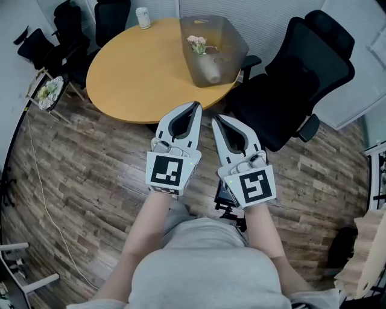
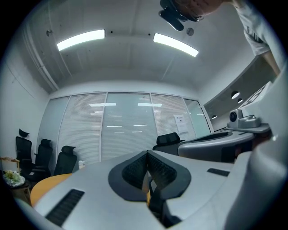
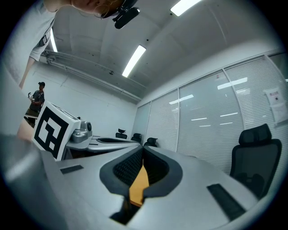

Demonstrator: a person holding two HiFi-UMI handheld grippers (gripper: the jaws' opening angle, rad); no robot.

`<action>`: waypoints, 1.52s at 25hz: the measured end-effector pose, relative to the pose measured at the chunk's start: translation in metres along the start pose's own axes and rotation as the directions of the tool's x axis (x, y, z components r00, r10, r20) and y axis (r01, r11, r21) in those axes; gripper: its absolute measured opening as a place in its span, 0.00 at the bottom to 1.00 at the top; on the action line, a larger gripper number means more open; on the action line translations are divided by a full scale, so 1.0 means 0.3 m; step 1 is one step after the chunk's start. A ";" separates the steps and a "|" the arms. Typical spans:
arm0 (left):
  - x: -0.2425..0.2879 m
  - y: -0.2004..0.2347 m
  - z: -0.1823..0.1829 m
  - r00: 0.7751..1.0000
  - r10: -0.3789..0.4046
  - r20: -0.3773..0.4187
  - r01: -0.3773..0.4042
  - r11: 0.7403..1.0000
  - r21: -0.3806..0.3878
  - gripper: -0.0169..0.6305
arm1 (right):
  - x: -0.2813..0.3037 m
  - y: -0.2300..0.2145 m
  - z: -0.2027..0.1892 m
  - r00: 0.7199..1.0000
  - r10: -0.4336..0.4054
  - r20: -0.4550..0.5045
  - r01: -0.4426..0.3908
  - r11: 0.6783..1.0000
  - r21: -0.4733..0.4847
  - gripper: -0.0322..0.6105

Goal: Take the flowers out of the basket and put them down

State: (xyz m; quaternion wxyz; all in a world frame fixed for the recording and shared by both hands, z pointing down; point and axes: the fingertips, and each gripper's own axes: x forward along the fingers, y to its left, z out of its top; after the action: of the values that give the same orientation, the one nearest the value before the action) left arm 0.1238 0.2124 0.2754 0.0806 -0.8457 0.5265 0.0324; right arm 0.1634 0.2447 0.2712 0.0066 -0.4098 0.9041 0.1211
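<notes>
The person holds both grippers side by side over the wood floor [image 1: 90,181], just near of the round table [image 1: 139,78]. The left gripper [image 1: 196,107] and the right gripper [image 1: 215,119] both point far, toward the table, with their tips close to its near edge. The two almost touch each other.

In the left gripper view the jaws meet at the tips with nothing between them. The right gripper view shows the same: jaws together and empty, with only a sliver of orange tabletop visible through the gap behind the tips.

The flowers [image 1: 196,42], small and pale pink, sit inside the translucent basket [image 1: 232,45]. It stands on the far right part of the table, well apart from both grippers. A white jar [image 1: 143,18] stands at the table's far edge. A black chair [image 1: 301,78] is at the right of the table, near the basket.
</notes>
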 end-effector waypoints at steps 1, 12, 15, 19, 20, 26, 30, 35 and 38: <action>0.009 0.030 -0.006 1.000 -0.007 0.001 0.007 1.000 -0.007 0.03 | 0.033 0.006 -0.004 1.000 -0.004 -0.007 0.004 1.000 -0.005 0.09; 0.088 0.333 -0.052 0.995 -0.098 0.001 0.098 0.995 -0.030 0.03 | 0.359 0.067 -0.022 0.998 -0.062 -0.007 0.062 0.996 0.067 0.09; 0.102 0.406 -0.061 0.992 -0.122 0.002 0.122 0.992 -0.026 0.03 | 0.422 0.086 -0.021 0.997 -0.071 -0.010 0.071 0.989 0.127 0.09; 0.122 0.466 -0.071 0.988 -0.151 0.001 0.151 0.988 -0.005 0.03 | 0.481 0.103 -0.022 0.995 -0.095 -0.014 0.095 0.989 0.113 0.09; 0.123 0.480 -0.073 0.987 -0.158 0.002 0.158 0.987 -0.006 0.03 | 0.496 0.107 -0.024 0.994 -0.109 -0.019 0.110 0.990 0.091 0.09; 0.132 0.546 -0.082 0.983 -0.183 0.007 0.183 0.983 -0.008 0.03 | 0.572 0.122 -0.028 0.988 -0.151 -0.041 0.153 0.987 0.045 0.09; 0.159 0.567 -0.088 0.981 -0.195 0.012 0.195 0.981 -0.022 0.03 | 0.598 0.108 -0.039 0.984 -0.171 -0.052 0.172 0.984 0.032 0.09; 0.203 0.555 -0.103 0.977 -0.211 0.010 0.211 0.977 -0.029 0.03 | 0.586 0.062 -0.061 0.977 -0.204 -0.059 0.205 0.979 0.010 0.09; 0.226 0.544 -0.108 0.973 -0.232 0.006 0.232 0.973 -0.022 0.03 | 0.582 0.020 -0.062 0.972 -0.232 -0.044 0.233 0.972 0.024 0.09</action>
State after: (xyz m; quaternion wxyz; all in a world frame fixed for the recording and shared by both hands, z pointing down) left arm 0.0067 0.0762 0.2812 0.0753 -0.9021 0.4238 0.0300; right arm 0.0447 0.1154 0.2711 0.0082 -0.5151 0.8515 0.0980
